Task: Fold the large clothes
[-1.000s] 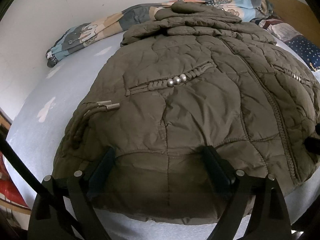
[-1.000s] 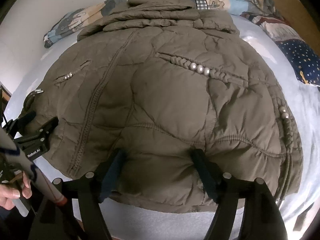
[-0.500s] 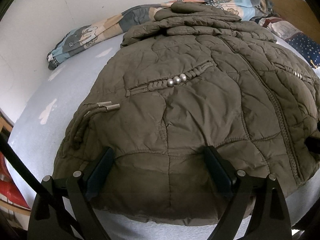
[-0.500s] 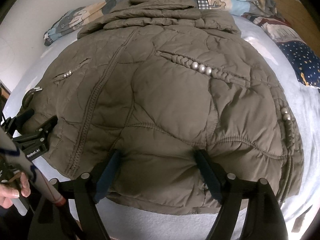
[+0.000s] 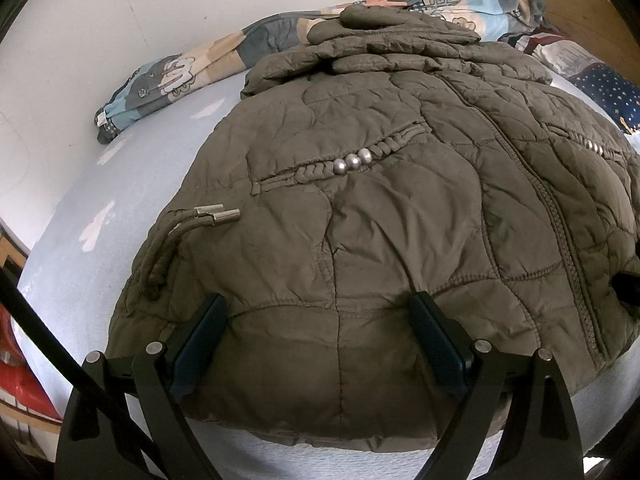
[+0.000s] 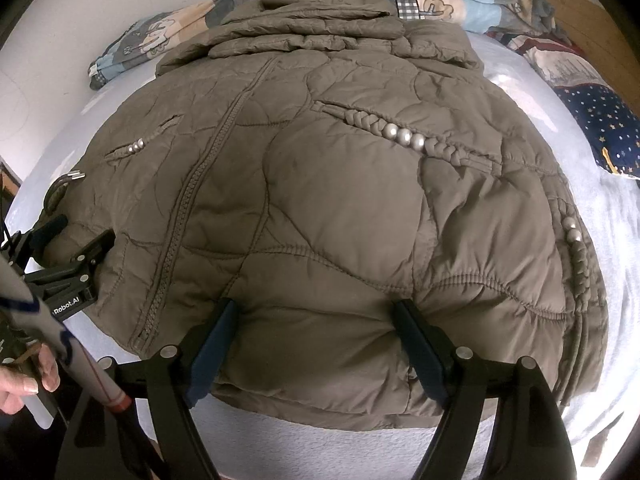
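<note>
An olive quilted jacket (image 5: 380, 216) lies front-up on a pale blue bed sheet (image 5: 92, 208), zipper closed, sleeves folded over the collar end at the far side. It also fills the right wrist view (image 6: 340, 208). My left gripper (image 5: 318, 316) is open, its fingers pressed on the jacket's near hem at the left half. My right gripper (image 6: 316, 320) is open, fingers on the hem at the right half. The left gripper (image 6: 82, 246) also shows at the left edge of the right wrist view.
A patchwork quilt (image 5: 188, 72) lies bunched along the white wall behind the jacket. A navy starred pillow (image 6: 604, 128) sits at the right. A wooden headboard (image 5: 560, 0) stands at the far right. A drawstring with metal tips (image 5: 216, 214) lies on the jacket's left edge.
Both grippers have shifted slightly along the hem; the jacket has barely moved. Both stay open.
</note>
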Action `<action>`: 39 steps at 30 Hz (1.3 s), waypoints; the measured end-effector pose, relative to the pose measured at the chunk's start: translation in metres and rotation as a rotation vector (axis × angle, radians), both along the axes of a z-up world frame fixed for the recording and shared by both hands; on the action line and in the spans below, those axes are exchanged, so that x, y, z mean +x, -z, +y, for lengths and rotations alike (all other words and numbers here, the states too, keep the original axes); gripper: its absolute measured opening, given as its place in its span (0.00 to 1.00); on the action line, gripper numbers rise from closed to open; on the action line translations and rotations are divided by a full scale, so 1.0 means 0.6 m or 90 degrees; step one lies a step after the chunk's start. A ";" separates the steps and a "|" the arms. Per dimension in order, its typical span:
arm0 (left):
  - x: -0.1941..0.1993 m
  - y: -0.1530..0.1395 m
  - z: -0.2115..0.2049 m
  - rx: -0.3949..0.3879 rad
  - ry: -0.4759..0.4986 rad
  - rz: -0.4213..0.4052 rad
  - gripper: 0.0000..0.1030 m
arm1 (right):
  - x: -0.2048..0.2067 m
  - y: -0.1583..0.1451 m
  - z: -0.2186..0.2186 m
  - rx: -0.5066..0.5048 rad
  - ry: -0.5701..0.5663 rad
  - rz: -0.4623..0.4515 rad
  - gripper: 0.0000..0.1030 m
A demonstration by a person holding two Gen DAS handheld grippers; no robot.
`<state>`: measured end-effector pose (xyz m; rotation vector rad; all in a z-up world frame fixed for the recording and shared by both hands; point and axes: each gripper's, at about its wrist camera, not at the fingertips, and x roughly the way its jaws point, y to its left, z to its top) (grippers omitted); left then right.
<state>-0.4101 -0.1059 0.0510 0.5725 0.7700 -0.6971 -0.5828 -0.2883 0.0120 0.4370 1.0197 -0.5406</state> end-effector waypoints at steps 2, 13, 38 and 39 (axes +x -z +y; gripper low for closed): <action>-0.001 0.000 0.000 -0.001 0.001 -0.002 0.89 | 0.000 0.001 0.000 -0.002 -0.002 0.000 0.82; -0.002 0.001 0.001 -0.004 0.003 -0.004 0.89 | -0.001 0.000 0.005 -0.011 -0.006 0.001 0.82; -0.007 -0.012 0.004 0.001 0.019 -0.014 0.90 | -0.001 -0.001 0.006 -0.021 -0.013 0.009 0.83; -0.007 -0.017 0.005 0.002 0.024 -0.017 0.90 | 0.000 -0.001 0.007 -0.022 -0.014 0.009 0.83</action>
